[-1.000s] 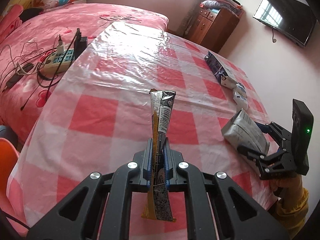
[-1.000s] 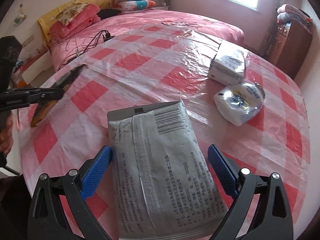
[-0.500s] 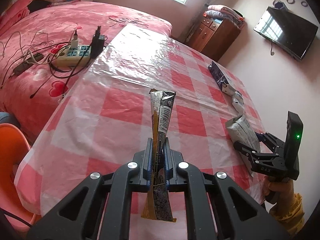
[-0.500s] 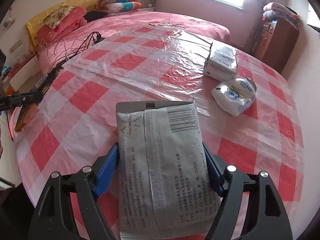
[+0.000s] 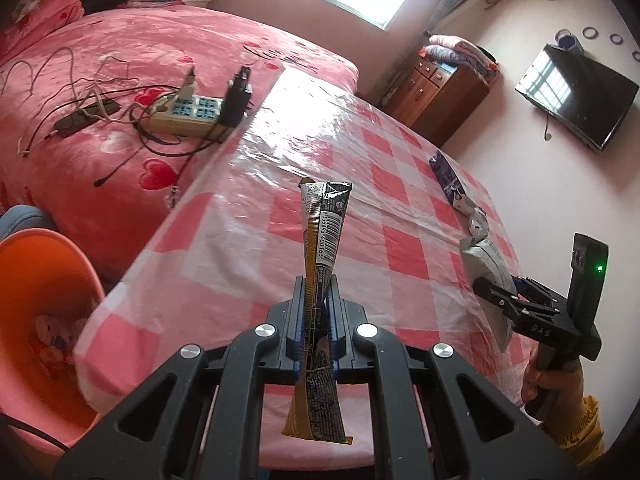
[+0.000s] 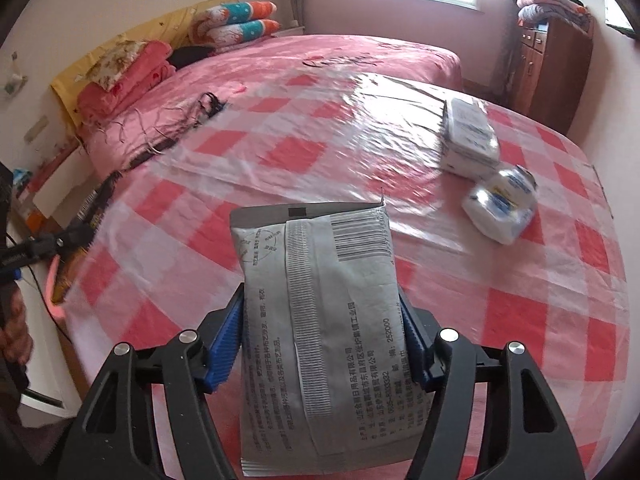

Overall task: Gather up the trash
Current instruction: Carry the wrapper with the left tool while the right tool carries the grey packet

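Glossy checked plastic tablecloth (image 5: 400,184), left tool (image 5: 316,320) pinching slim crinkled wrapper (image 5: 322,240), right tool (image 6: 320,340) just closed onto flat grey pouch (image 6: 320,280)

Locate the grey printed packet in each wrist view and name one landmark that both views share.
Left wrist view: the grey packet sits at the right edge, seen edge-on, clamped in the right hand-held gripper over the checked tablecloth.
Right wrist view: the same packet fills the lower centre, barcode uppermost, between the blue pads.
Shared landmark: the brown wooden cabinet with folded blankets on top, by the window.
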